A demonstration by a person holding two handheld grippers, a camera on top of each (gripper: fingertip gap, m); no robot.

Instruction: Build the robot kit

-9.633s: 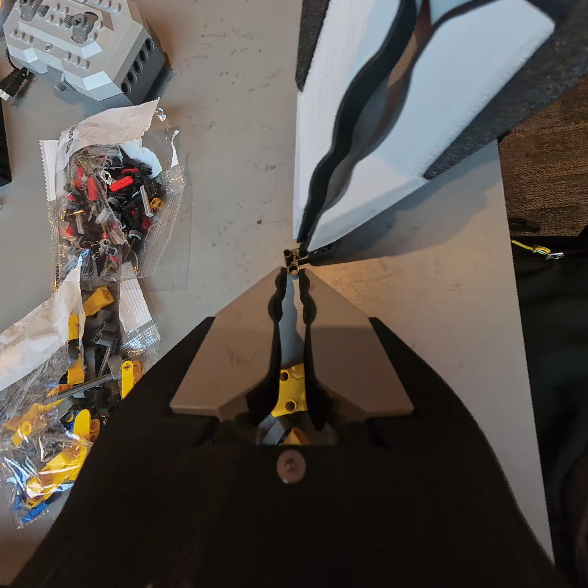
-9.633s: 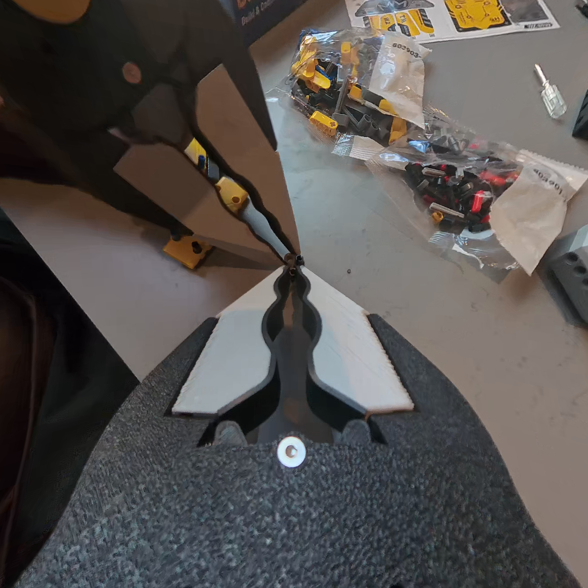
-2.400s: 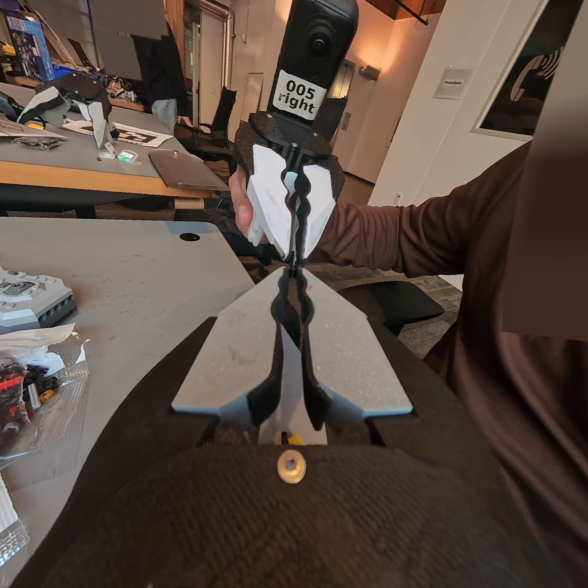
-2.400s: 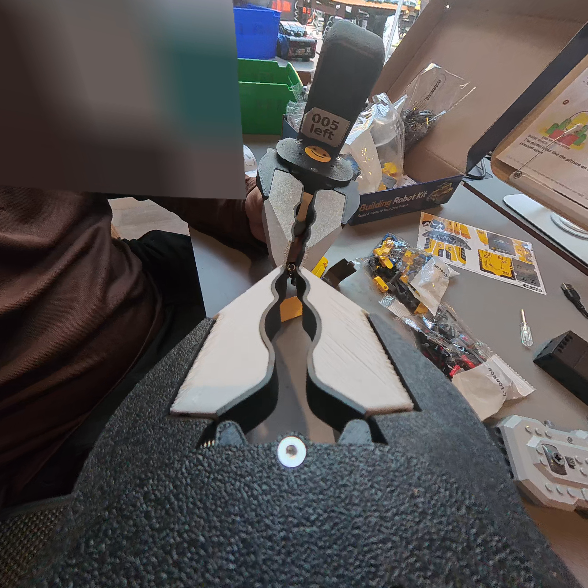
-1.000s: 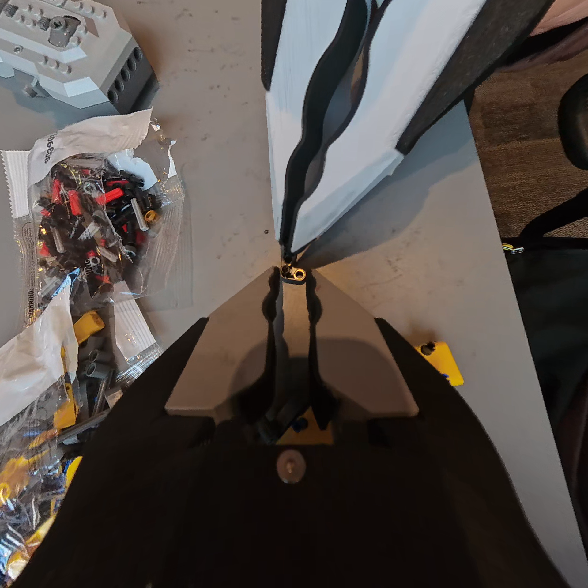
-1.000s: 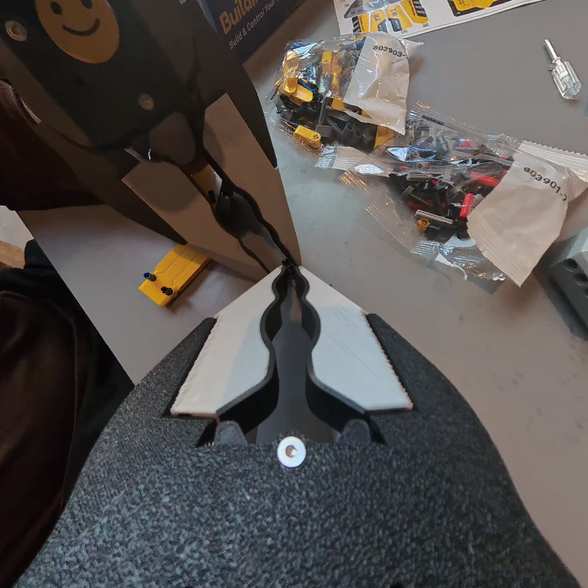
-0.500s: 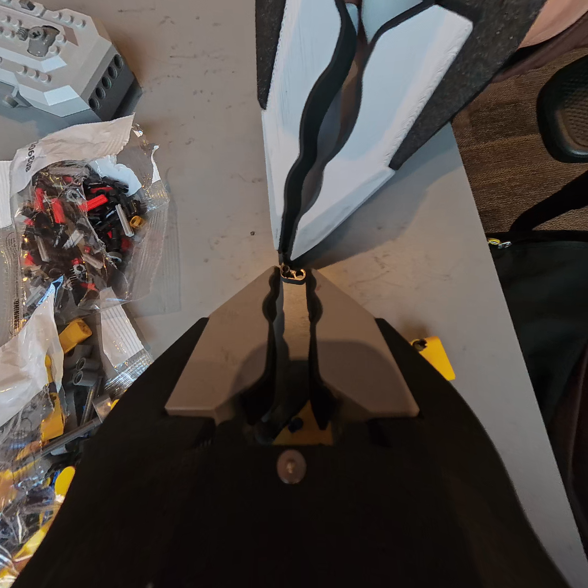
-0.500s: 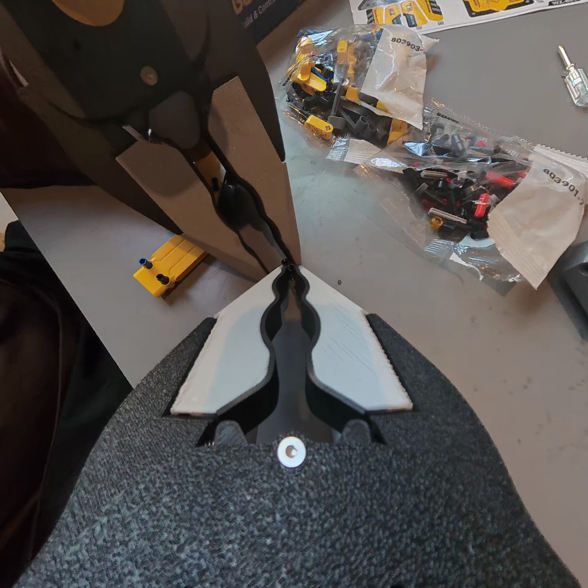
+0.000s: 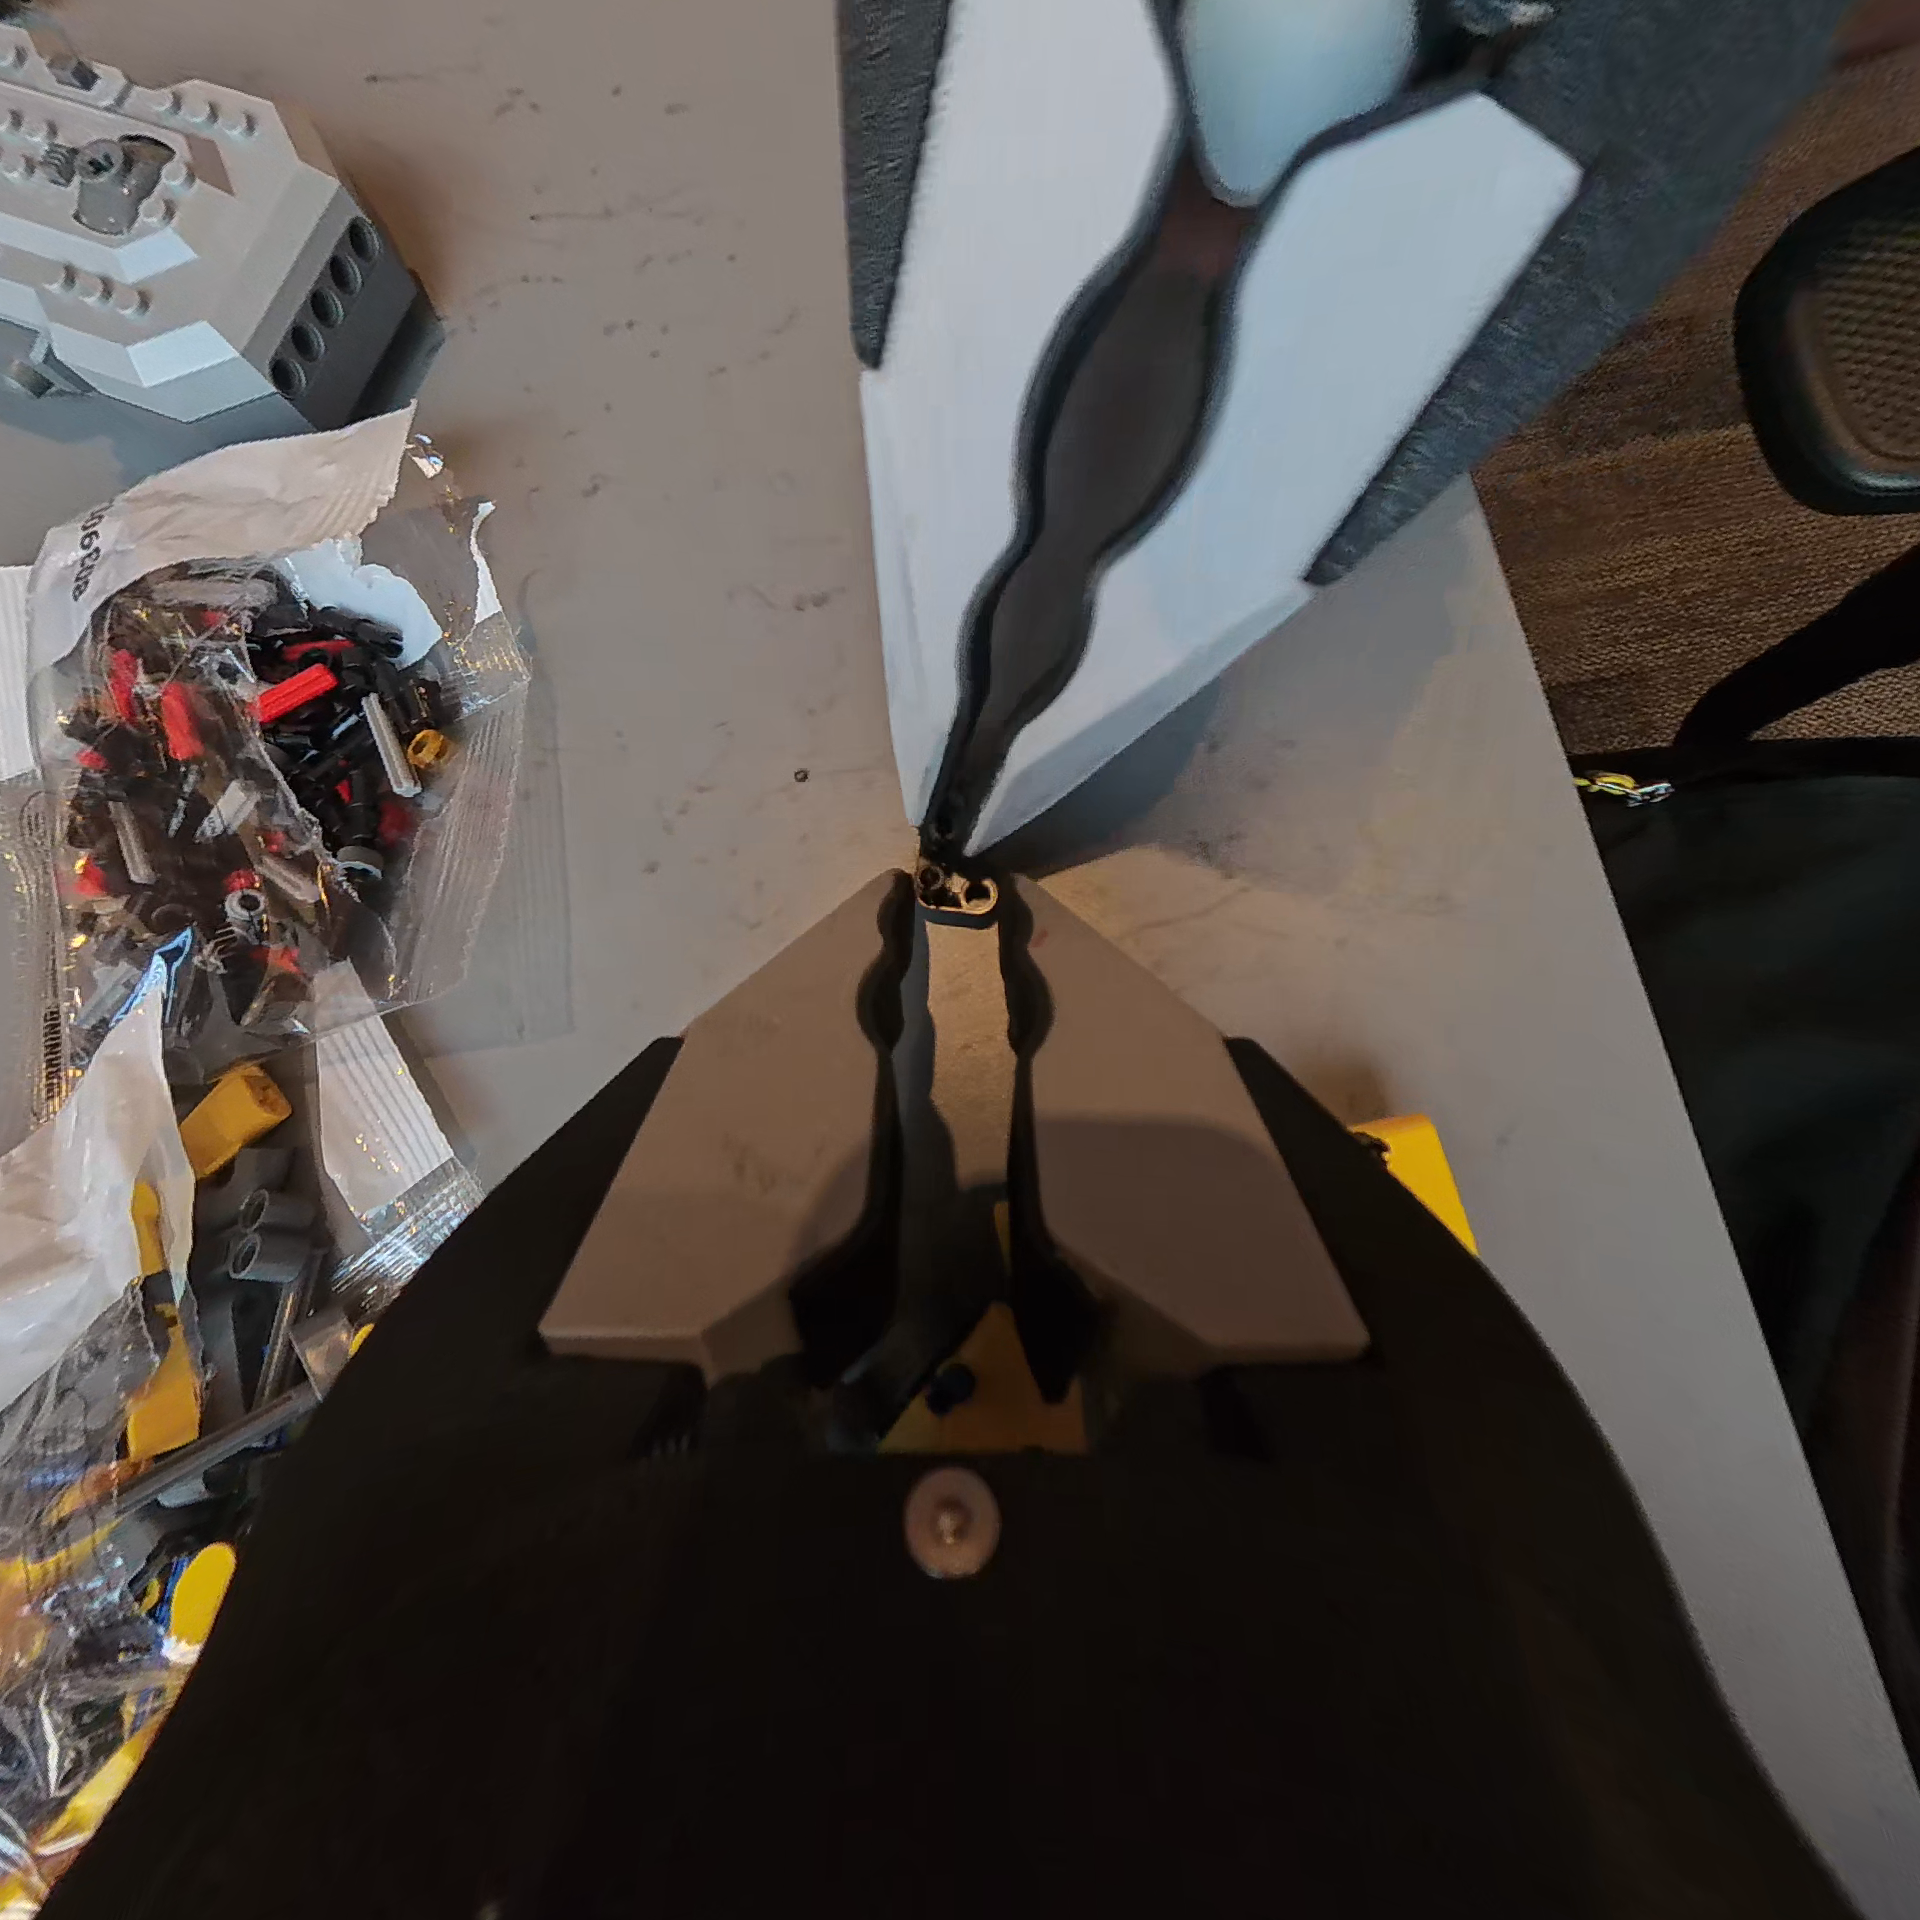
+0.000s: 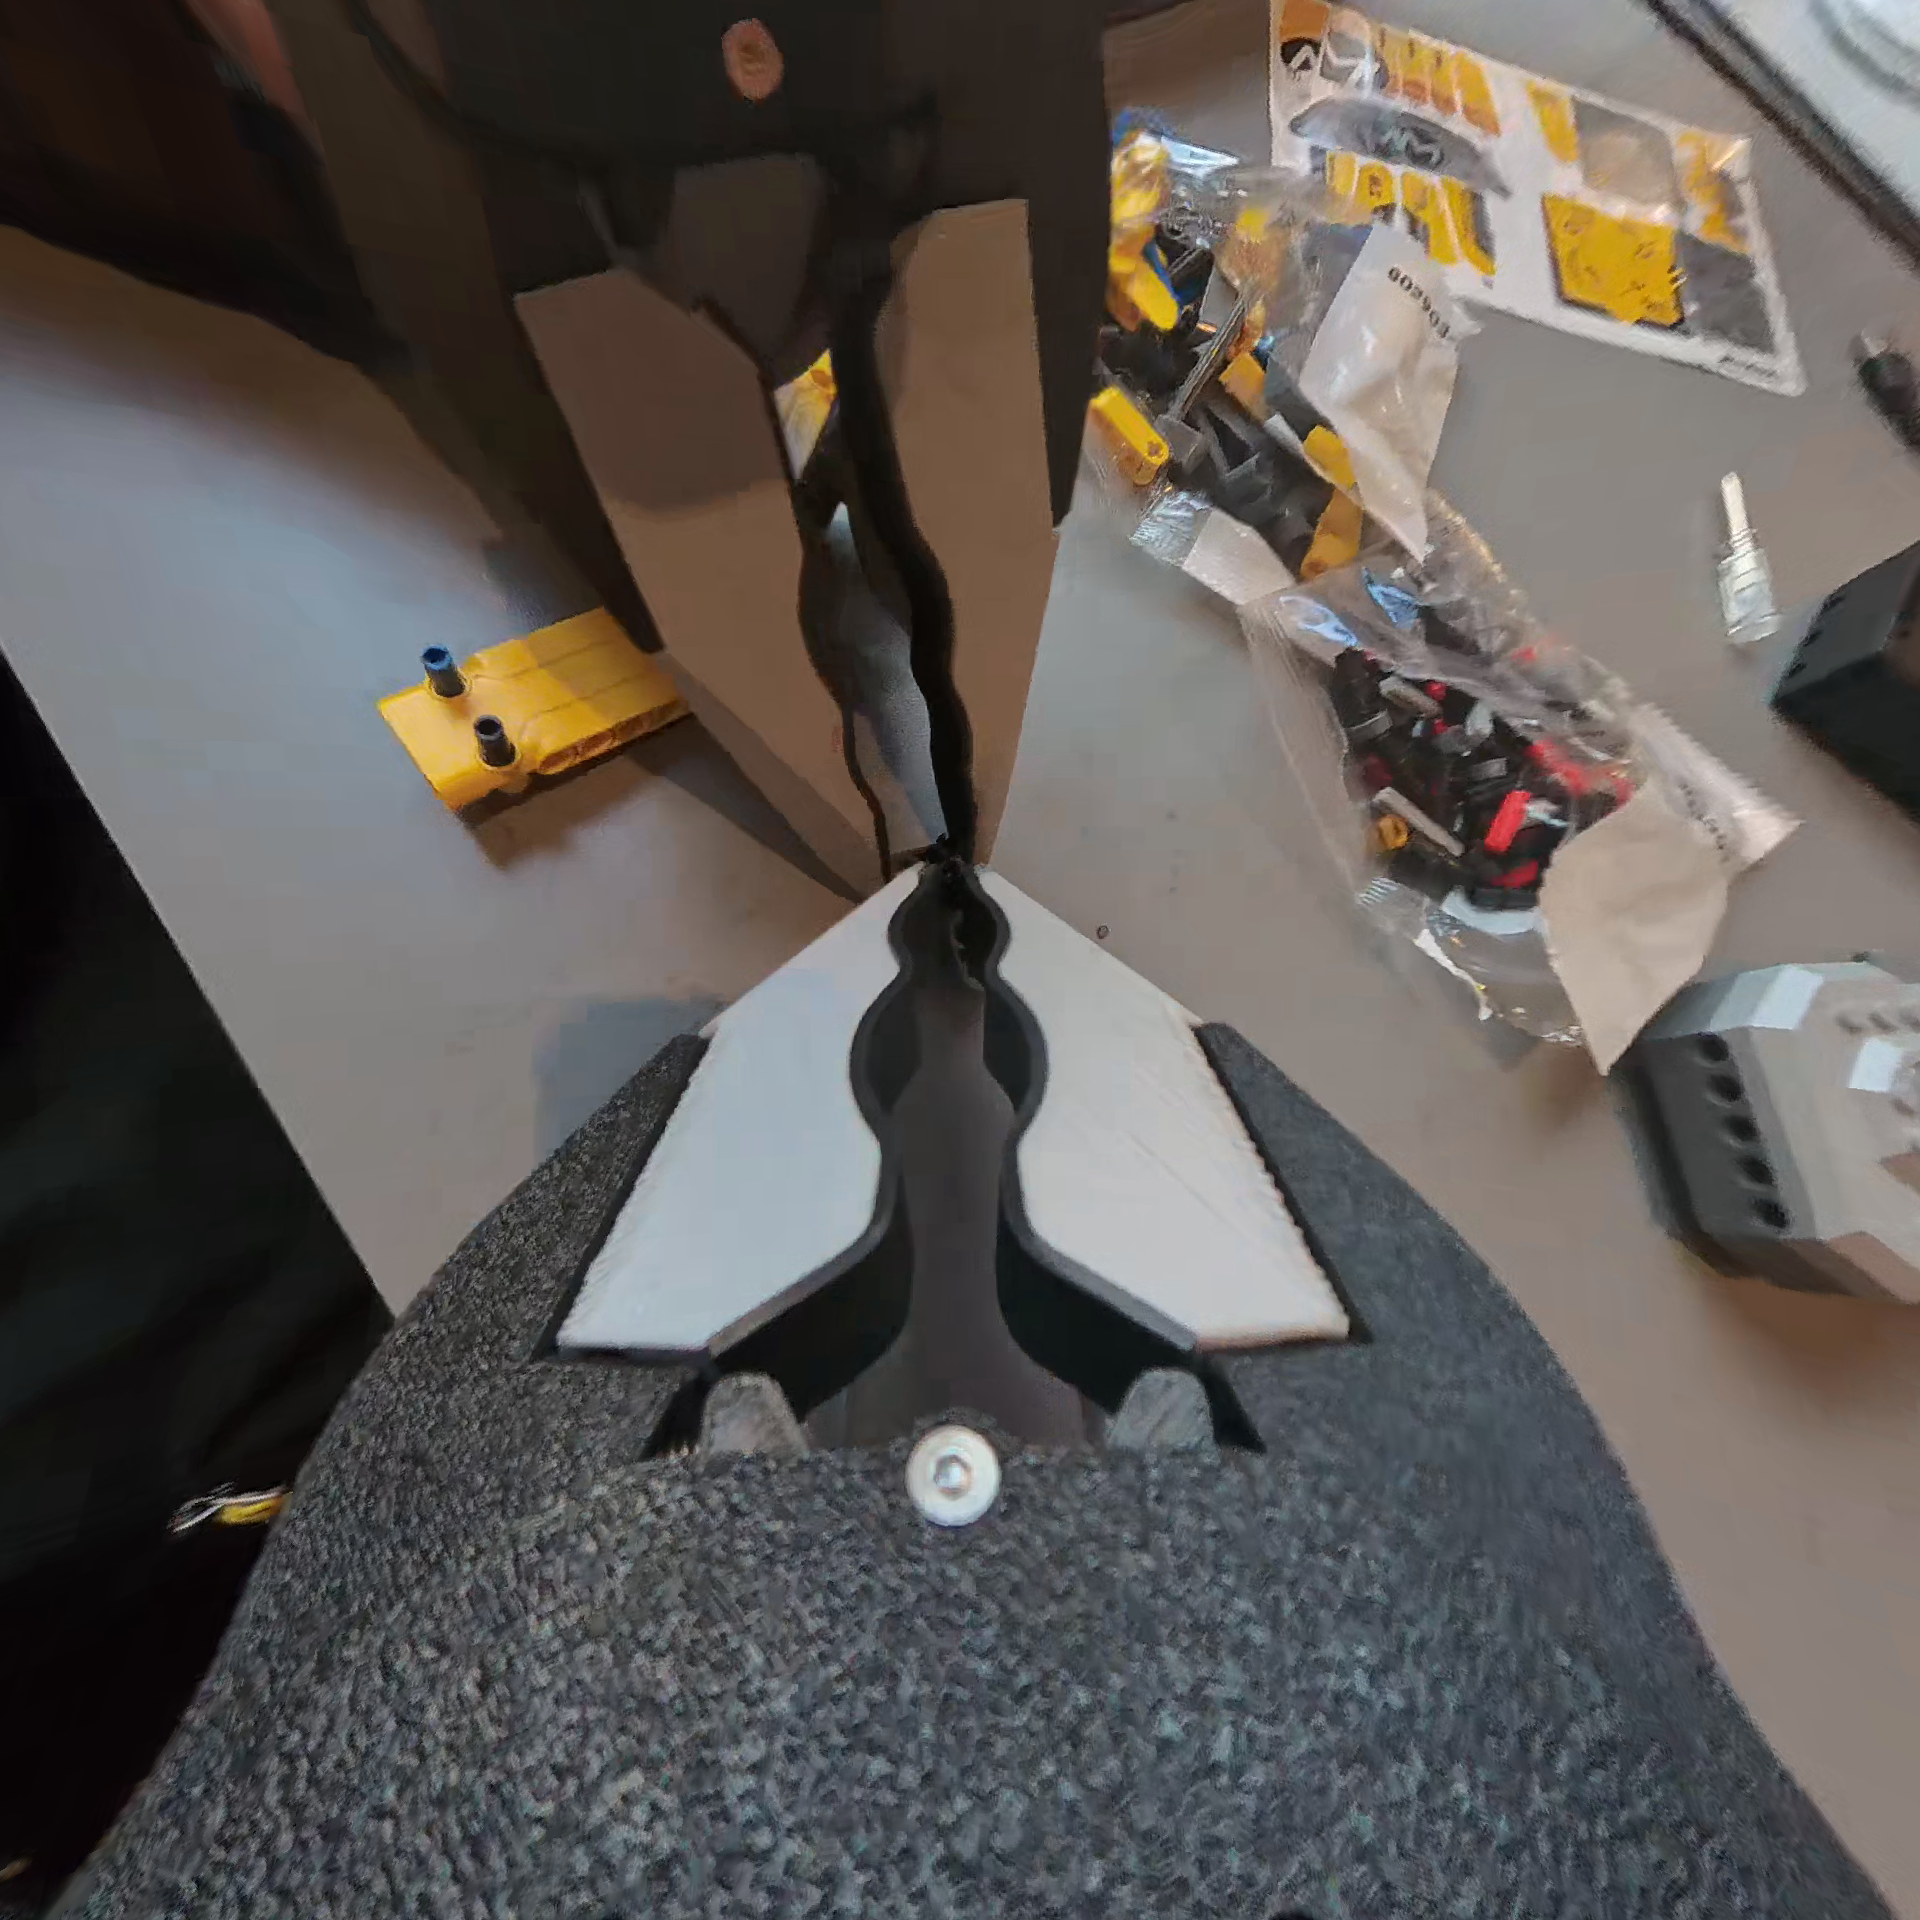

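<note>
We are pinching a small grey connector piece (image 9: 956,896) in our left gripper (image 9: 956,902), while our right gripper (image 10: 948,883), tips together on a tiny black pin (image 9: 940,831), is meeting it above the grey counter (image 9: 675,520).

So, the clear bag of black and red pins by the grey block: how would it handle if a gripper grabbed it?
The clear bag looks floppy: thin crinkled film. Its mouth is torn open, so small pins would probably spill if tipped. Likely light, and the glossy film may slip between fingertips.

Hand-held grippers (image 9: 956,896) (image 10: 951,883) tip-to-tip (both closed)
</note>
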